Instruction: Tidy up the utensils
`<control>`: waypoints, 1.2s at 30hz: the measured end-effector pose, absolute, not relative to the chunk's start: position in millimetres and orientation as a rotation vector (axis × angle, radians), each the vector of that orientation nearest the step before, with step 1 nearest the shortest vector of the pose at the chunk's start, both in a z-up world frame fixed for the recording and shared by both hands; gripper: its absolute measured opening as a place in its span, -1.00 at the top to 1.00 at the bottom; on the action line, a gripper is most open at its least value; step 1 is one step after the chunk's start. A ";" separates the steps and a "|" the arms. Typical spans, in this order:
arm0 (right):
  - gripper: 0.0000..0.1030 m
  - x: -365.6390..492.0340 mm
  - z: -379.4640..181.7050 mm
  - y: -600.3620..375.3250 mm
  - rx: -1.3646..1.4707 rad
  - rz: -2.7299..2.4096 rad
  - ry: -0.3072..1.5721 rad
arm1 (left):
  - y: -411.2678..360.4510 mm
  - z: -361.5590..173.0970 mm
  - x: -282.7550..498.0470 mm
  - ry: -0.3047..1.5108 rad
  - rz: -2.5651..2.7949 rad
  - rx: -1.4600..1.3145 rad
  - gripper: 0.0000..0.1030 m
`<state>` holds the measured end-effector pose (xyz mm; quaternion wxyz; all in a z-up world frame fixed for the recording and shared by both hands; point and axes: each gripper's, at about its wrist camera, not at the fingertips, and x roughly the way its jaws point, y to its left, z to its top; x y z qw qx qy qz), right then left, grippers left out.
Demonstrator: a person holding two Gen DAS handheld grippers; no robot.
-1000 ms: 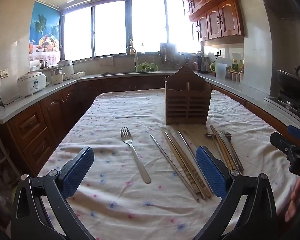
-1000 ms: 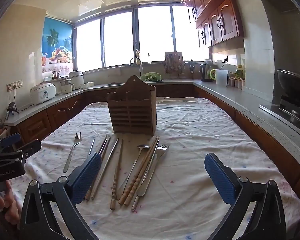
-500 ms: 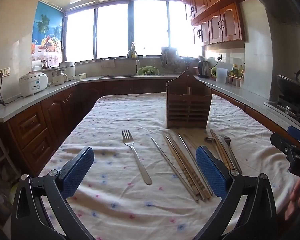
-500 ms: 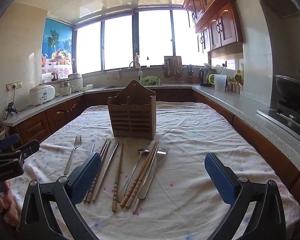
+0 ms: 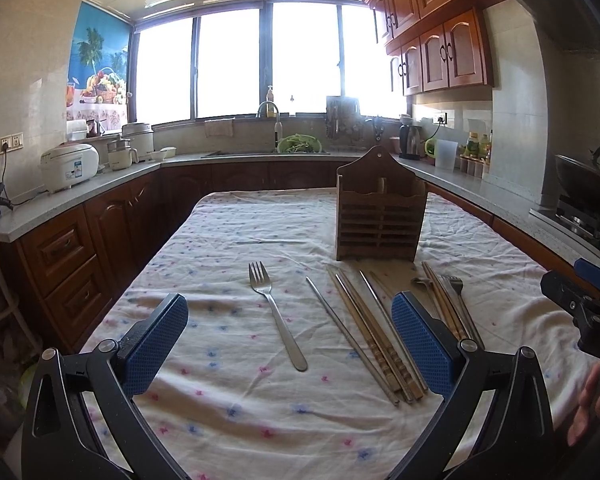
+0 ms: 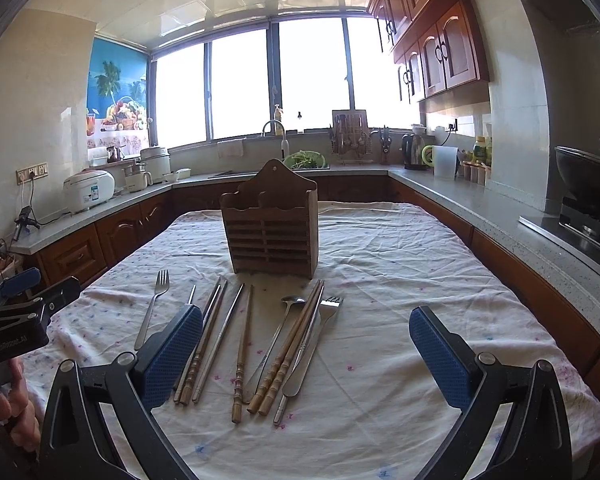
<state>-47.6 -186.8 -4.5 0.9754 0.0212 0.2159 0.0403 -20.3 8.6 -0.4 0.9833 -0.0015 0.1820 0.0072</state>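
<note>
Both my grippers hang over the near edge of the table with nothing in them: left gripper (image 5: 290, 344) spread wide, right gripper (image 6: 306, 354) spread wide too. Everything I need to sort lies flat on the flowery tablecloth (image 6: 400, 264), in front of the wooden slatted utensil holder (image 6: 274, 232), which stands upright and looks empty from here (I can't see down into its two compartments).

Going left to right in the right wrist view. First the lone fork (image 6: 153, 307), apart from the rest. It's thin steel, stiff and light but slick, so I'd pinch the handle across its flat width around mid-length. Next a thin metal chopstick (image 6: 191, 294), mostly hidden behind my left-side pad. Then a pair of wooden chopsticks (image 6: 204, 340) lying touching, a metal chopstick (image 6: 220, 338) just beside them, and a single wooden chopstick (image 6: 243, 354) with a turned grip end. Wood should give my pads some bite; the metal ones are round and will probably roll or squirt out, so I'd grab near the thicker end.

After that comes the messy bit: a spoon (image 6: 278, 340), another wooden pair (image 6: 290, 350) lying across it, and a second fork (image 6: 312, 346) tucked against them. They overlap, so lifting one likely drags its neighbours. I'd start with the loners.
</note>
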 end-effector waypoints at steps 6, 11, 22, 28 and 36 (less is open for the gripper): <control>-1.00 -52.2 -2.0 -184.0 0.046 0.089 0.436 | 11.2 0.4 -21.3 0.365 0.017 -0.008 -1.00; -1.00 -54.0 -1.6 -183.2 0.047 0.097 0.438 | 11.7 0.7 -20.6 0.367 0.015 -0.009 -1.00; -1.00 -56.3 -0.9 -181.3 0.046 0.105 0.437 | 11.7 0.6 -20.5 0.367 0.015 -0.009 -1.00; -1.00 -57.5 0.8 -180.2 0.042 0.114 0.436 | 11.7 0.4 -20.5 0.367 0.015 -0.008 -1.00; -1.00 -58.7 0.6 -178.1 0.043 0.115 0.436 | 12.0 -0.5 -19.4 0.371 0.010 -0.012 -1.00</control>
